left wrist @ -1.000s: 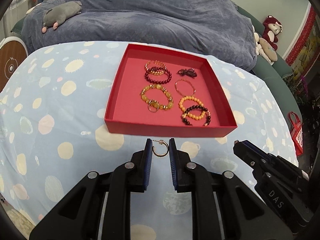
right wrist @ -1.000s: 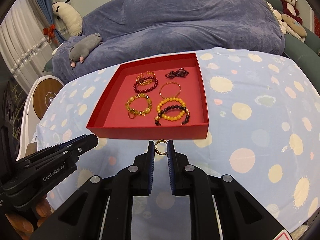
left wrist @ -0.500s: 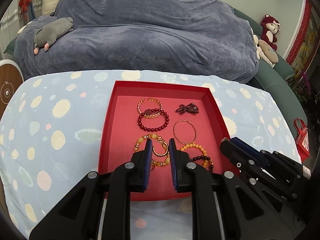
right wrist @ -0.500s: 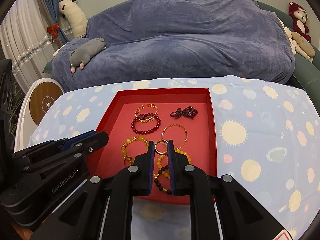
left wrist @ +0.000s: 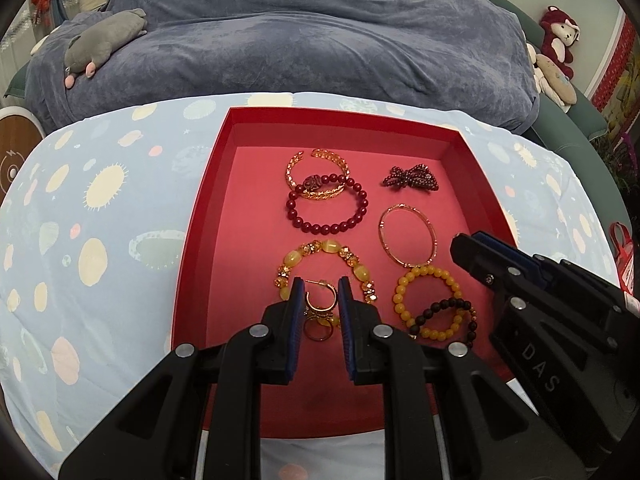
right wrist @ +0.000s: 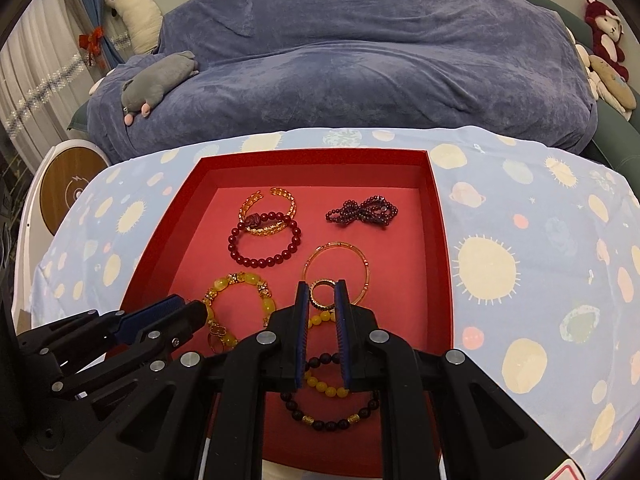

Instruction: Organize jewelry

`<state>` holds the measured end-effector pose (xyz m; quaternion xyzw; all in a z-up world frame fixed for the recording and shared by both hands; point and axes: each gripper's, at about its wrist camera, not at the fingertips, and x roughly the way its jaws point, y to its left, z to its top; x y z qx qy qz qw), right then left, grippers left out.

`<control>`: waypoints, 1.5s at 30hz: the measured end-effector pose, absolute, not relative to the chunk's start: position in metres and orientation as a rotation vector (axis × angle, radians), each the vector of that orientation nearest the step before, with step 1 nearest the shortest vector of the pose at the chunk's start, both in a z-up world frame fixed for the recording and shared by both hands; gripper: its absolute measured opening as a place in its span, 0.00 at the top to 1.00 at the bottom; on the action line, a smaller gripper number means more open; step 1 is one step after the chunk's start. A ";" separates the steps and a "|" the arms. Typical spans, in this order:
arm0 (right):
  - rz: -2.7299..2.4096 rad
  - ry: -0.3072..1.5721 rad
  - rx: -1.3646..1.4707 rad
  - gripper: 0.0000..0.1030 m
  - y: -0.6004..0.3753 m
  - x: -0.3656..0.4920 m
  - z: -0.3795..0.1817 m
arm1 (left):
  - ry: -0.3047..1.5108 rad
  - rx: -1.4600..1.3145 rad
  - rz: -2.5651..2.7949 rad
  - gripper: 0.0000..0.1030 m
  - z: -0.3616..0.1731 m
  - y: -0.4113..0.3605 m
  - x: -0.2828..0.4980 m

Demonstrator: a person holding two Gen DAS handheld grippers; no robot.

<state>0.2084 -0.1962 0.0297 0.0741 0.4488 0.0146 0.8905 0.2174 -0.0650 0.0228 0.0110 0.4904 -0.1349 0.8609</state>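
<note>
Both grippers are hovering over the near half of the red tray [left wrist: 200,216], the left gripper [left wrist: 320,300] pinching a gold hoop earring [left wrist: 320,302] above the yellow bracelet [left wrist: 320,256], the right gripper [right wrist: 322,300] clamping a ring [right wrist: 322,292] beside it.

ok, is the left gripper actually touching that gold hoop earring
Touching. In the left wrist view the hoop earring sits pinched between the blue pads of the left gripper, each side against a pad, held above the red tray.

Tray's [left wrist: 208,184] left strip bare — bracelets [left wrist: 326,210] rightward
</note>
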 end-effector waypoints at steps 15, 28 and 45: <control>0.040 0.960 0.152 0.87 -0.191 0.219 0.012 | 1.061 0.016 -0.279 0.84 0.008 -0.062 0.214; 0.048 0.977 0.169 0.84 -0.186 0.221 0.003 | 1.058 0.007 -0.245 0.67 0.003 -0.056 0.213; -0.023 0.939 0.185 0.73 -0.194 0.162 0.035 | 1.016 0.038 -0.219 0.67 0.030 -0.054 0.181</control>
